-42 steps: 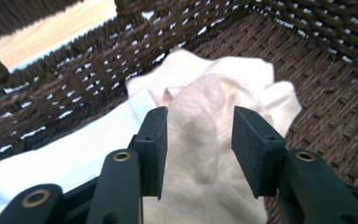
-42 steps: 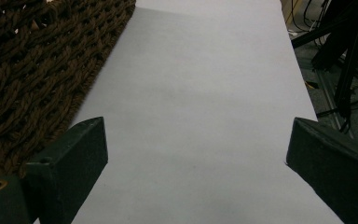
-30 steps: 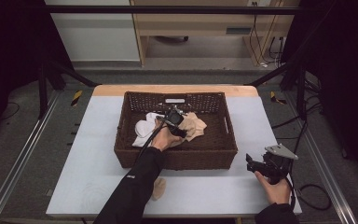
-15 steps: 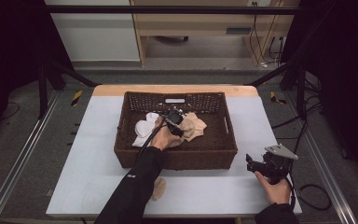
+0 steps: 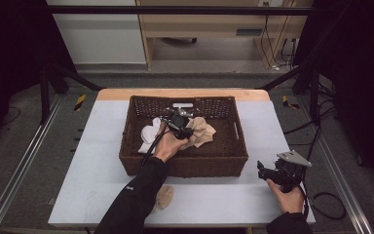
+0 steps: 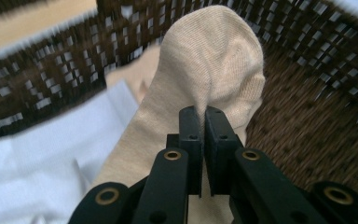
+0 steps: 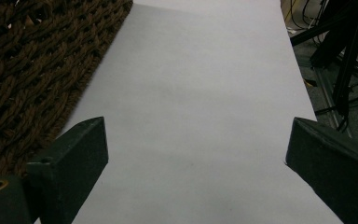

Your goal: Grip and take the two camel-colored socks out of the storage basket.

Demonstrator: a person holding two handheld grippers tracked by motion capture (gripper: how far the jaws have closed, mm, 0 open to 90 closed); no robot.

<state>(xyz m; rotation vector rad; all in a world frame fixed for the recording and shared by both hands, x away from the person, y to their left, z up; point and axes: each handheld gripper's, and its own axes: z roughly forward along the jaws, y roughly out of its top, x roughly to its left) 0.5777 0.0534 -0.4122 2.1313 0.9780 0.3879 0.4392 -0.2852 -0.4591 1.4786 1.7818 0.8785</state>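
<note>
Nearest the person's edge of the bench (image 5: 78,195), on the near side of the wicker basket (image 5: 185,163), a beige sock (image 5: 164,196) is seen lying loose, partly covered by the left sleeve. Off the basket's near right corner, the right gripper (image 5: 263,170) is held just above the bench, its jaws spread wide with nothing between them, as the right gripper view confirms. Inside the basket, the left gripper (image 6: 204,116) is pressed together on a fold of a second beige sock (image 6: 214,60), the fabric being pinched into a ridge at the tips. Compared with half a second before, the gripper and the sock are seen in almost the same place within the basket, so the pinch is judged to have been just secured and a lift out of the basket to be likely next, perhaps toward the sock lying outside. A white cloth (image 5: 148,134) is seen left of the pinched sock, against it. Whether that cloth is another sock cannot be told, and how much of the pinched sock lies beneath the hand is hidden.
</note>
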